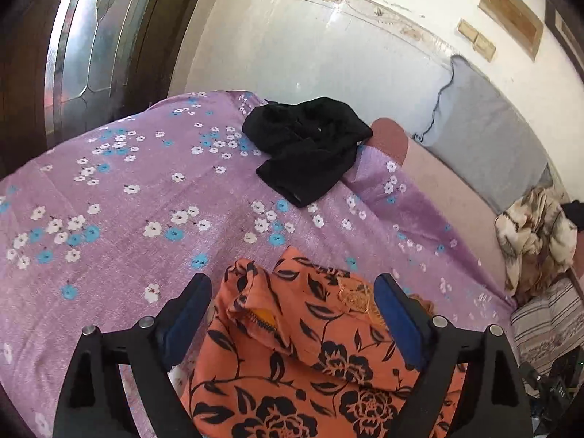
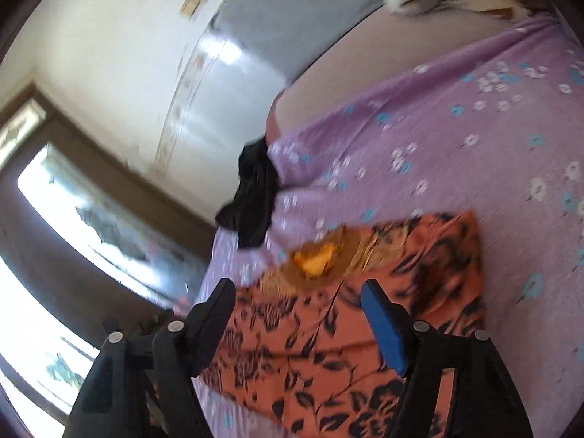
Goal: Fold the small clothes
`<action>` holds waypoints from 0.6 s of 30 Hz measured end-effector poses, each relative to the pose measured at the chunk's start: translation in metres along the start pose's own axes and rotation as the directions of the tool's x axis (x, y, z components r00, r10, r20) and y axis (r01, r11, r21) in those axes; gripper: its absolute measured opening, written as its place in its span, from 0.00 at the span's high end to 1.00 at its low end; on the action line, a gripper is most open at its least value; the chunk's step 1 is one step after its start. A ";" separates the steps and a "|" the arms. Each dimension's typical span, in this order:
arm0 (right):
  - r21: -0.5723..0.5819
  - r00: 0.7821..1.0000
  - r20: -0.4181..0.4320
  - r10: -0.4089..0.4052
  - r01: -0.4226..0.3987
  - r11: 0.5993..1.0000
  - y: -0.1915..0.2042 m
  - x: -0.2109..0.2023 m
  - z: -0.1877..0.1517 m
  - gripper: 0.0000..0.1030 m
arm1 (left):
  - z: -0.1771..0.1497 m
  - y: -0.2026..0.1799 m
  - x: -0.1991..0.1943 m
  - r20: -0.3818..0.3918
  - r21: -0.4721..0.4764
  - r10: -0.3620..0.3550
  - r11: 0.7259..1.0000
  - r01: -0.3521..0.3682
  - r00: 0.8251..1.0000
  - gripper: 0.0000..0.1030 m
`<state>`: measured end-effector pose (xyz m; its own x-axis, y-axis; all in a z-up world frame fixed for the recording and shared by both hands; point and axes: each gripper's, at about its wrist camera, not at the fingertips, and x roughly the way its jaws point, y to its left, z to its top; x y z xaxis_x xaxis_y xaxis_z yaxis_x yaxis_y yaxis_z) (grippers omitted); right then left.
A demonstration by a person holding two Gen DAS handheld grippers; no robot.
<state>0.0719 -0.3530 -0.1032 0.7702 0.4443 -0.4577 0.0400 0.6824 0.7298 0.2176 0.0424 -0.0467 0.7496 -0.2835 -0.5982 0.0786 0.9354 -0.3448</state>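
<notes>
Orange floral garment [image 1: 303, 357] on purple bedsheet [image 1: 109, 189]; black garment [image 1: 310, 146] beyond it. Left gripper [image 1: 294, 314] and right gripper [image 2: 297, 314] spread wide over orange floral garment. No legible writing.

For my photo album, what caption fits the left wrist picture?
Open left gripper poised over an orange flowered garment on a purple bedspread, black garment behind.

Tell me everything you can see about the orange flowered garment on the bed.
The orange garment is thin, soft-looking cloth printed with black roses and leaves, with gold embroidery and a yellow patch near one edge. It lies mostly flat on the purple flowered bedsheet, with one part folded over on top. The left gripper and right gripper are both open above it, neither clearly gripping it. The black garment lies apart, farther up the bed.
</notes>
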 end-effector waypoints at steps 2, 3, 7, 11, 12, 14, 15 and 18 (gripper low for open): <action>0.005 0.990 -0.139 -0.007 0.008 1.000 0.015 0.037 -0.028 0.44 | -0.015 0.001 0.000 -0.071 0.035 0.071 0.997 -0.069 0.995 0.12; -0.014 0.983 -0.184 -0.026 0.024 1.000 0.019 0.054 -0.040 0.47 | -0.025 0.005 0.000 -0.094 0.040 0.088 0.996 -0.084 0.992 0.12; -0.220 0.937 -0.260 -0.234 0.179 0.959 0.042 0.119 -0.063 0.49 | -0.053 0.019 0.031 -0.281 0.047 0.132 0.991 -0.123 0.951 0.12; -0.315 0.920 -0.180 -0.347 0.280 0.907 0.048 0.164 -0.022 0.50 | -0.067 0.022 0.056 -0.340 0.145 0.259 0.964 -0.222 0.904 0.12; -0.309 0.917 -0.155 -0.368 0.309 0.899 0.045 0.175 -0.005 0.50 | -0.065 0.022 0.058 -0.354 0.136 0.239 0.970 -0.203 0.904 0.12; -0.296 0.898 -0.082 -0.433 0.393 0.871 0.034 0.197 0.034 0.50 | -0.058 0.024 0.062 -0.369 0.110 0.202 0.979 -0.173 0.907 0.12; -0.275 0.900 -0.049 -0.432 0.404 0.873 0.030 0.201 0.048 0.50 | -0.055 0.026 0.065 -0.373 0.101 0.197 0.980 -0.171 0.907 0.12; -0.162 0.899 0.086 -0.429 0.438 0.884 0.025 0.185 0.075 0.50 | -0.049 0.030 0.070 -0.380 0.081 0.188 0.982 -0.170 0.906 0.12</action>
<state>0.2632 -0.2977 -0.1311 0.7303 0.0564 -0.6808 0.2694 0.8921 0.3628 0.2404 0.0403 -0.1347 0.4442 -0.1609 -0.8813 0.0025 0.9840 -0.1783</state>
